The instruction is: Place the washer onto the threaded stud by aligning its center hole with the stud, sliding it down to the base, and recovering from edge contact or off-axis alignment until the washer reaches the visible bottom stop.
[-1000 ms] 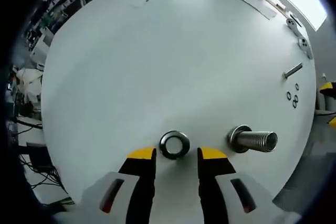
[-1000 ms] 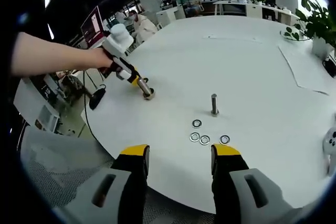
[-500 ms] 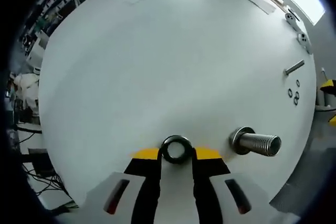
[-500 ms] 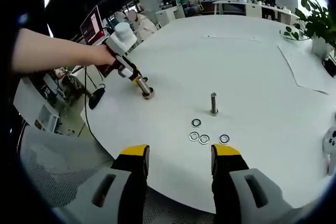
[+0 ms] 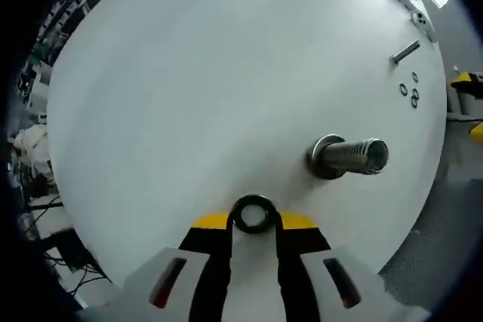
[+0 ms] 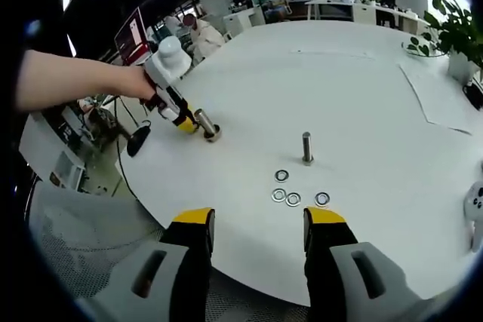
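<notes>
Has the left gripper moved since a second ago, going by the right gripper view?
Yes. The left gripper has drawn back from the large threaded stud, toward the table edge. Its jaws are shut on the washer.

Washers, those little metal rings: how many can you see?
5. Four loose washers lie on the table near the thin stud. A fifth washer sits in the left gripper. Others may be hidden.

A round white table [image 6: 362,88] carries everything. On it stand a large threaded stud [image 5: 347,157] and a slimmer bolt [image 6: 307,148]. Four loose washers [image 6: 293,198] lie beside the bolt
</notes>
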A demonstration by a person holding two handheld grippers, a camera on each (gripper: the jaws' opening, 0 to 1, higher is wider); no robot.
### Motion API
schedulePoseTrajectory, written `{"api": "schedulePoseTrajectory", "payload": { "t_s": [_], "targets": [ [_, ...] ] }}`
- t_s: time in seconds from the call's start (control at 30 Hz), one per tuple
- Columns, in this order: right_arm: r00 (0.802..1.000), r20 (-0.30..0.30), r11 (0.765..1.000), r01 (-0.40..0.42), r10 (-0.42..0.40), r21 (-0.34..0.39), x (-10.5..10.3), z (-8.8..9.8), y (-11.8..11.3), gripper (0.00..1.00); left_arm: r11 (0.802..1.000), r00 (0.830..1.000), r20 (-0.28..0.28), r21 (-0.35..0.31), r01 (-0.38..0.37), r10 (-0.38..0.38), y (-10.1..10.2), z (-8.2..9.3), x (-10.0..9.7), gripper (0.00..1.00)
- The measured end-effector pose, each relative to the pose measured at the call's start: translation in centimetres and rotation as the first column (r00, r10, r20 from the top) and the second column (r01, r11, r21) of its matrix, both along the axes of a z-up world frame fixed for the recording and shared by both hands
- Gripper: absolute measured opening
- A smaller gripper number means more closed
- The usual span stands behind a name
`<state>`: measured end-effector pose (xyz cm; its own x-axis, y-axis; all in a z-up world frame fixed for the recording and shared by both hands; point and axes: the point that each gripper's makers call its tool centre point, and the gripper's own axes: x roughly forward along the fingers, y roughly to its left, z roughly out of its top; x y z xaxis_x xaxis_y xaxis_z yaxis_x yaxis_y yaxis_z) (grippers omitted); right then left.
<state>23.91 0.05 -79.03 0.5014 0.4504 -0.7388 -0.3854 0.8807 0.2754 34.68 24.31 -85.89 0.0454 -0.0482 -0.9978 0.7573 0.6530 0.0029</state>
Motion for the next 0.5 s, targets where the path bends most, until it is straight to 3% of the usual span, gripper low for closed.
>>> {"api": "schedulePoseTrajectory", "payload": {
  "t_s": [0.3,0.5],
  "targets": [
    [1.0,-0.001,1.0,0.0,0.0,0.0,0.0,0.0,0.0,0.5,1.0,1.0,-0.012,0.02,0.008,-0.008,0.6,-0.1,-1.7,0.21],
    [1.0,-0.001,1.0,-0.001,0.001,-0.001,-0.1,0.0,0.0,0.5,0.995,0.996,0.011,-0.038,-0.089,0.089,0.5,-0.1,-1.3,0.23]
  ]
}}
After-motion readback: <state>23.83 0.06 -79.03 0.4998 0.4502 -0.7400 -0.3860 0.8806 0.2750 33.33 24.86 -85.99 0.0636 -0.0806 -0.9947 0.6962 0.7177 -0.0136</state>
